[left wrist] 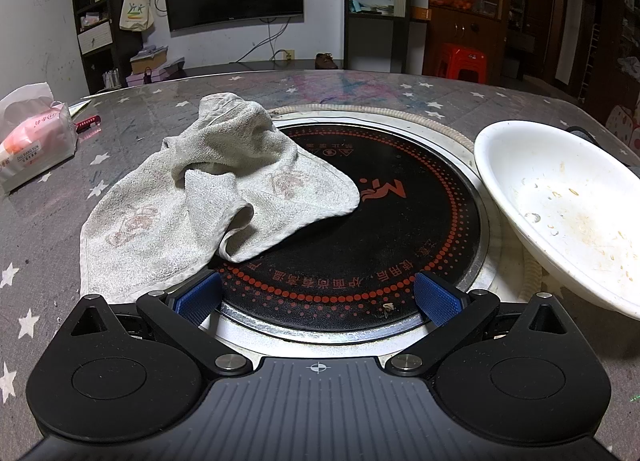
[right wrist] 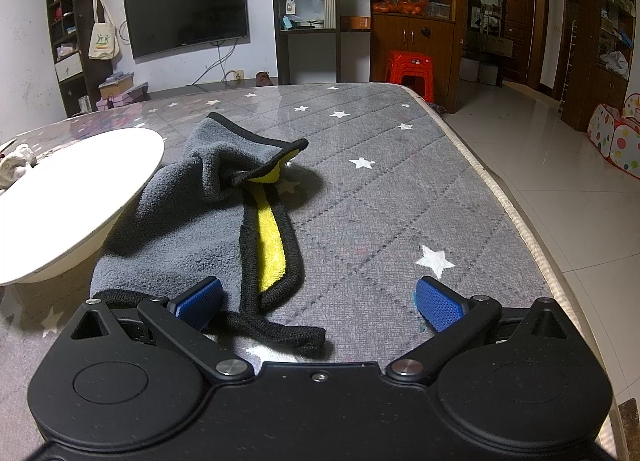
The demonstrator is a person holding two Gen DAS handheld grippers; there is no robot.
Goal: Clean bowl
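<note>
Two grippers: we hold left gripper [left wrist: 318,297] and right gripper [right wrist: 318,301] spread wide, empty.
Bowl: soiled white plastic bowl [left wrist: 560,205] tilted beside black round cooktop [left wrist: 384,221].
Cloths: crumpled white towel [left wrist: 208,197]; grey-yellow fleece cloth [right wrist: 208,217].

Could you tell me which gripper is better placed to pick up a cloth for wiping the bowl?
Probably right: the right gripper is open with the grey cloth already between its fingers; the left gripper is open over the cooktop.

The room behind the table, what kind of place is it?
Most likely a home living and dining room: a wall-mounted television, cluttered shelves and cabinets, and a dining table with a built-in induction cooker.
</note>
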